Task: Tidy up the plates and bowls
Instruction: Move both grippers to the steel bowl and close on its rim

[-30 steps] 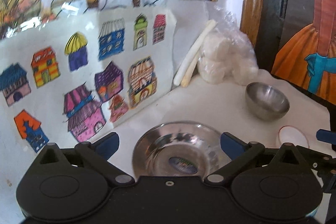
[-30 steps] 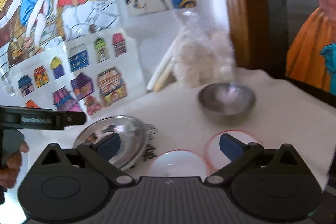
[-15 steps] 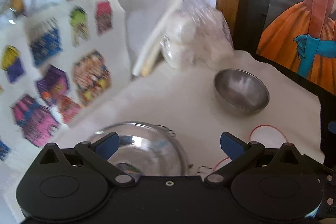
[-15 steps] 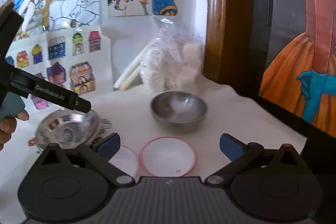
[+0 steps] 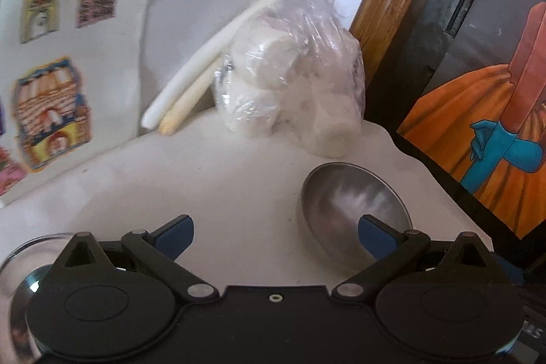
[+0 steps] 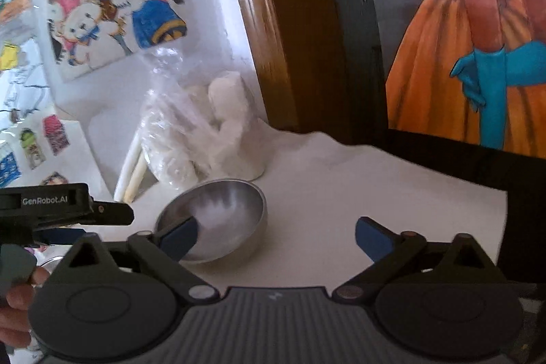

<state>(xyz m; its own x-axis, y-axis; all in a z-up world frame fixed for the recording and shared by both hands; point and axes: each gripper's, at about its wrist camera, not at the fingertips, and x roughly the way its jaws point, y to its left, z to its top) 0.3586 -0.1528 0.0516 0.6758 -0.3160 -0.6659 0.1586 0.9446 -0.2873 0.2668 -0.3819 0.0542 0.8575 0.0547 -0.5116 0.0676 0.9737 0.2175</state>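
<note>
Your right gripper (image 6: 276, 236) is nearer the steel bowl (image 6: 218, 220) by the counter's back edge: its jaws, released and empty, have just been narrowing, bowl off their left pad; left gripper (image 5: 275, 239) spread, empty

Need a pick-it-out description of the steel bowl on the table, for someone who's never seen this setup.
Start at the white-covered table against the wall with the children's drawings, and find the clear plastic bag of white lumps by the wooden door frame. The steel bowl sits just in front of that bag. It is deep, round and dull grey, unlike the shallow shiny plate further left.
</note>
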